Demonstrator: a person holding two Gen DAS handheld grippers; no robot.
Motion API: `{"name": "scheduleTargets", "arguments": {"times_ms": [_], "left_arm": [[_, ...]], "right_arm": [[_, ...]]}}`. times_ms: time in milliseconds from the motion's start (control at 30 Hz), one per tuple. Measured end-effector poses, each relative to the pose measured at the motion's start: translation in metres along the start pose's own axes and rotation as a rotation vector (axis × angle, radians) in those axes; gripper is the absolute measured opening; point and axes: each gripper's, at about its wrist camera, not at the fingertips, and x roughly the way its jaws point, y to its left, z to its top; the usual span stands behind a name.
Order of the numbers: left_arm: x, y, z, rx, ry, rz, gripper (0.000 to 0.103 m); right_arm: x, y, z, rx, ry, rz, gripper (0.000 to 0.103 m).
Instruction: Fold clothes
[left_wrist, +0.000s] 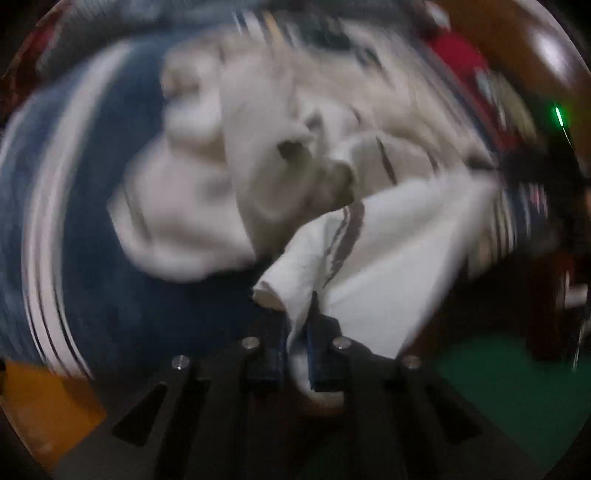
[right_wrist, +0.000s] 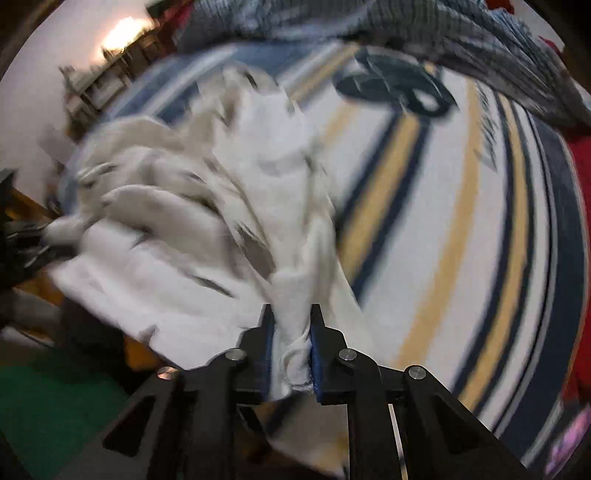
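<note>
A soft white garment (right_wrist: 229, 206) with thin grey stripes, crumpled and bunched, lies over a blue, white and gold striped blanket (right_wrist: 461, 229); its long axis runs from 9 o'clock to 6 o'clock in the right wrist view; the right gripper (right_wrist: 291, 354) pinches a twisted wad; the left gripper (left_wrist: 297, 354) is closed on a folded edge; motion blur hides seams and outline.

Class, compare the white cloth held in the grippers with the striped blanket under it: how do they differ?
The white cloth is crumpled and bunched; the striped blanket lies spread out flat. The cloth is mostly plain white with a few grey stripes; the blanket has bold navy, yellow and white bands. The cloth is pinched by the left gripper and right gripper; the blanket is not held.
</note>
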Motion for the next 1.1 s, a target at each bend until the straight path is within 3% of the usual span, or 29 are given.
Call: {"name": "scheduleTargets", "arguments": {"times_ms": [33, 100, 167, 200, 267, 333, 500, 600, 700, 767, 833, 900, 933, 967, 1000, 1033, 1067, 1100], "left_arm": [[0.015, -0.003, -0.017, 0.011, 0.069, 0.009, 0.01], [0.032, -0.002, -0.04, 0.012, 0.164, 0.032, 0.011], [0.024, 0.015, -0.041, -0.032, 0.167, 0.066, 0.011], [0.008, 0.027, -0.034, -0.048, 0.121, 0.097, 0.014], [-0.023, 0.046, 0.001, -0.038, -0.002, 0.17, 0.058], [-0.041, 0.055, 0.044, -0.014, -0.101, 0.234, 0.079], [-0.021, 0.033, 0.19, 0.239, -0.206, 0.319, 0.084], [0.023, 0.017, 0.286, 0.407, -0.197, 0.413, 0.085], [0.062, 0.005, 0.351, 0.535, -0.204, 0.496, 0.087], [0.083, 0.006, 0.376, 0.588, -0.195, 0.518, 0.087], [0.104, 0.012, 0.389, 0.617, -0.147, 0.489, 0.091], [0.134, 0.02, 0.384, 0.639, -0.015, 0.396, 0.092], [0.141, 0.021, 0.375, 0.671, -0.035, 0.397, 0.093], [0.139, 0.019, 0.366, 0.706, -0.11, 0.406, 0.088], [0.136, 0.017, 0.356, 0.734, -0.144, 0.4, 0.077], [0.13, 0.017, 0.345, 0.737, -0.144, 0.348, 0.031], [0.125, 0.017, 0.334, 0.726, -0.144, 0.327, 0.007], [0.121, 0.016, 0.322, 0.715, -0.147, 0.336, 0.005]], "right_arm": [[0.015, -0.001, -0.016, -0.001, 0.049, -0.033, 0.03], [0.031, -0.008, -0.036, 0.034, 0.103, -0.116, 0.034], [0.028, -0.018, -0.044, 0.106, 0.084, -0.1, 0.036], [0.022, -0.022, -0.045, 0.141, 0.06, -0.083, 0.04], [0.009, -0.028, -0.043, 0.193, 0.006, -0.068, 0.056], [-0.003, -0.03, -0.038, 0.214, -0.058, -0.108, 0.07], [-0.008, -0.036, -0.037, 0.306, -0.08, -0.135, 0.071], [0.005, -0.038, -0.047, 0.408, -0.067, -0.059, 0.071], [0.023, -0.038, -0.056, 0.503, -0.045, 0.019, 0.071], [0.039, -0.031, -0.055, 0.512, -0.027, -0.003, 0.073], [0.044, -0.021, -0.052, 0.486, -0.064, -0.012, 0.094], [0.047, -0.01, -0.048, 0.438, -0.053, -0.057, 0.093], [0.046, -0.004, -0.047, 0.401, -0.05, -0.07, 0.074], [0.042, 0.0, -0.047, 0.368, -0.058, -0.069, 0.057], [0.036, -0.002, -0.047, 0.368, -0.064, -0.042, 0.022], [0.029, -0.009, -0.048, 0.399, -0.07, 0.006, 0.008], [0.021, -0.016, -0.049, 0.428, -0.082, 0.041, 0.008], [0.009, -0.02, -0.046, 0.435, -0.1, 0.046, 0.008]]}}
